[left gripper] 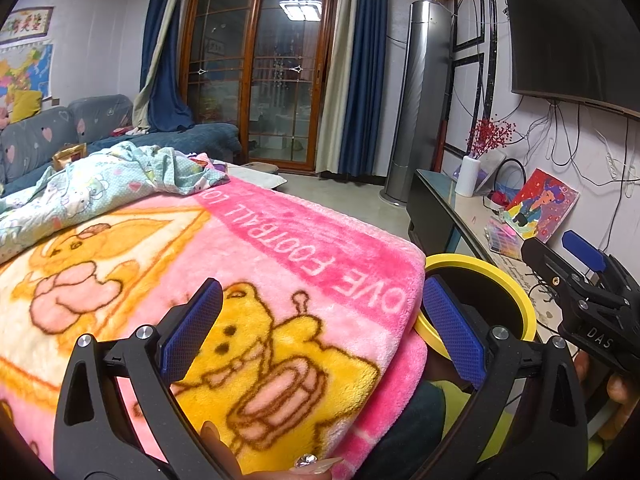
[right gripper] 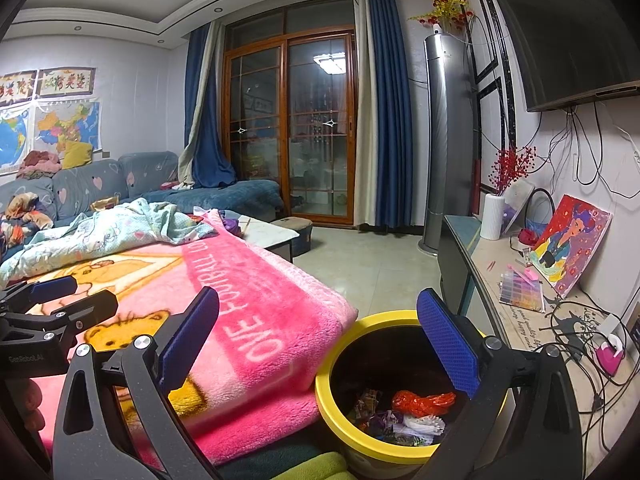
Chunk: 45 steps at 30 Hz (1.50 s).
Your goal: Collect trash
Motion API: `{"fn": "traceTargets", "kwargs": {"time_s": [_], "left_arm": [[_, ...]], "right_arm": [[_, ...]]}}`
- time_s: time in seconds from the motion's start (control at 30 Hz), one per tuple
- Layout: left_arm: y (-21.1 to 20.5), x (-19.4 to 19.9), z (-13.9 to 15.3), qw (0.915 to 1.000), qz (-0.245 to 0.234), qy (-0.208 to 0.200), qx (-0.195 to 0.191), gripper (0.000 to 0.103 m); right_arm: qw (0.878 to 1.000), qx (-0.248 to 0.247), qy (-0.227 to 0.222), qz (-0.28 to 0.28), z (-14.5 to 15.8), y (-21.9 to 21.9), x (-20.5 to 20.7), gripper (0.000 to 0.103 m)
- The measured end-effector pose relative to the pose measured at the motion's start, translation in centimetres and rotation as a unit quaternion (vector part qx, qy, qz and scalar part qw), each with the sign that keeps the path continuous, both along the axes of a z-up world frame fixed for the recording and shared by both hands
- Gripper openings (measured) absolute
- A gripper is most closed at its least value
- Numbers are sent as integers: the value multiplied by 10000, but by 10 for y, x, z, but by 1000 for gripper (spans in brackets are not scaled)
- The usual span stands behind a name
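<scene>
Right wrist view: yellow bin point(right gripper: 332, 408), just beside the pink blanket point(right gripper: 256, 320), already holds wrappers point(right gripper: 404, 416). Your right tongs point(right gripper: 320, 344) and left tongs point(left gripper: 320, 332) are spread, empty. No loose trash shows near the bin; collection looks largely done.

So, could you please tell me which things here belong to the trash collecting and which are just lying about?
Job:
yellow-rimmed round bin
red crumpled wrapper inside it
white crumpled paper inside it

Lying about:
pink fleece blanket
white ribbed vase
colourful portrait painting
</scene>
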<state>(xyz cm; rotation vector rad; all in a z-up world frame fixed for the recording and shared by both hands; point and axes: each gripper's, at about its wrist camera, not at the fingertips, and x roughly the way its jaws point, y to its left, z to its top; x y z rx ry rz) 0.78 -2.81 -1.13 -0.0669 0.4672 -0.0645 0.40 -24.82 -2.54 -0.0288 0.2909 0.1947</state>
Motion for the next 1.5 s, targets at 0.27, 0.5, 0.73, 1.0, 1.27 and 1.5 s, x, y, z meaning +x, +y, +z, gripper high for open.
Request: {"fn": "traceTargets", "kwargs": {"time_s": [0.27,0.5,0.73,1.0,1.27,1.5], "left_arm": [[0,0,0,10000,0,1,0,92],[0,0,0,10000,10,7,-1,92],[0,0,0,10000,-4,3,1,92],[1,1,0,10000,-4,1,-4,92],[0,0,-2,10000,8,31,-11,92],[-1,-1,-3,10000,3,24,-12,92]], "right_arm": [[10000,1,2,-3,0,0,0,96],[10000,3,-1,-1,0,0,0,96],[10000,2,9,-6,1,0,0,96],[10000,0,43,-11,-1,-2,1,96],[10000,1,77,-26,-4,-7,1,96],[10000,2,60,-24,-3,-7,1,96]]}}
